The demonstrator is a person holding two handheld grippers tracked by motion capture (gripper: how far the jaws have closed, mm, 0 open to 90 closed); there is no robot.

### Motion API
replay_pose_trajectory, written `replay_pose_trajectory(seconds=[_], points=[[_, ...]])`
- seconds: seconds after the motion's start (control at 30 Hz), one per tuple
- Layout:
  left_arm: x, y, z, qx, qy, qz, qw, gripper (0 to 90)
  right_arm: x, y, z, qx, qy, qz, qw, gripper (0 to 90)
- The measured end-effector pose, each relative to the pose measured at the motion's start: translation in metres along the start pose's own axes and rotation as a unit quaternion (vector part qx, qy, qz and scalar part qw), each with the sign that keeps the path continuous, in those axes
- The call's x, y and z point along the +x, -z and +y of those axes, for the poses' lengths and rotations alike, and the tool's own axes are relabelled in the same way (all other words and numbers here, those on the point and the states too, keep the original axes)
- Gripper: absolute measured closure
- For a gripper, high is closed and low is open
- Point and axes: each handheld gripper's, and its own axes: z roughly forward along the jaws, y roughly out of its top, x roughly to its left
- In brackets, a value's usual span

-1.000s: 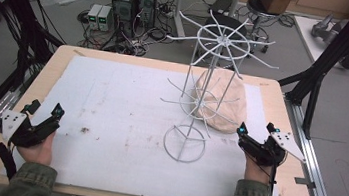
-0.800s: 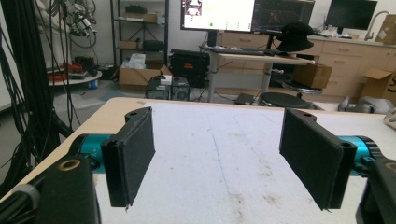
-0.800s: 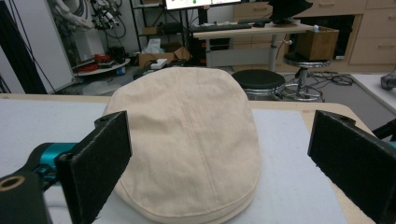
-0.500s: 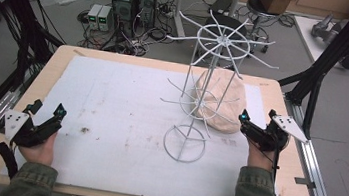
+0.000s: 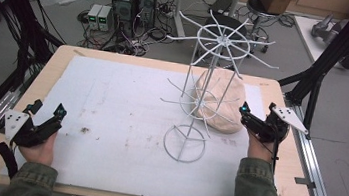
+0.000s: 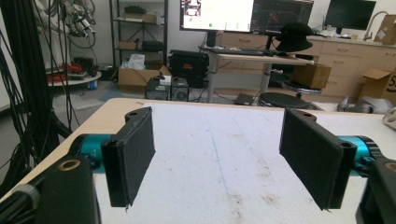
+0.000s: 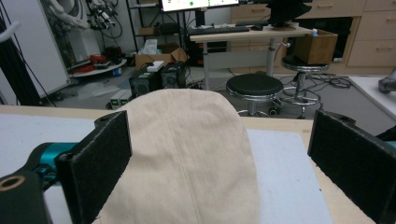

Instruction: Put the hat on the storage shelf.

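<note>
From above, a white wire rack (image 5: 202, 101) stands mid-counter, partly screening the beige cloth cap (image 5: 222, 104) behind it. The right gripper view shows the cap (image 7: 187, 154) plainly: soft, domed, seamed down the middle, lying between fingers (image 7: 95, 158) spread wide. The right gripper (image 5: 253, 119) hovers beside it. The left gripper (image 5: 41, 124), fingers (image 6: 130, 154) apart, rests low over the white mat (image 5: 119, 121), near the counter's left edge.

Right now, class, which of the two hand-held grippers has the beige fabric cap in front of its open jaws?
The right gripper: its black jaws stand apart, aimed at the beige fabric cap. The left gripper, also open, faces bare white table covering.
</note>
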Motion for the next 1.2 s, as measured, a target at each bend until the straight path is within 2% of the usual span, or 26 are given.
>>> replay_pose_trajectory(seconds=[0.33, 0.43, 0.53, 0.77, 0.9, 1.2], points=[[0.000, 0.000, 0.000, 0.000, -0.001, 0.000, 1.0000, 26.6, 0.001, -0.017, 0.014, 0.003, 0.016, 0.001, 0.9999, 5.5], [0.000, 0.000, 0.000, 0.000, -0.001, -0.001, 1.0000, 26.6, -0.004, -0.025, 0.017, 0.009, 0.000, 0.009, 0.9999, 7.1], [0.000, 0.000, 0.000, 0.001, -0.001, -0.002, 1.0000, 26.5, -0.006, -0.029, 0.019, 0.008, -0.002, 0.005, 1.0000, 7.1], [-0.001, -0.001, 0.000, -0.001, -0.003, -0.002, 1.0000, 26.6, -0.004, -0.047, 0.031, 0.028, 0.025, 0.007, 0.9993, 7.1], [-0.001, -0.001, 0.000, 0.000, -0.003, -0.002, 1.0000, 26.6, -0.004, -0.058, 0.032, 0.038, 0.035, 0.009, 0.9986, 7.0], [-0.001, -0.002, 0.000, 0.002, -0.006, -0.003, 1.0000, 26.6, -0.003, -0.081, 0.025, 0.060, 0.039, 0.007, 0.9974, 7.1]])
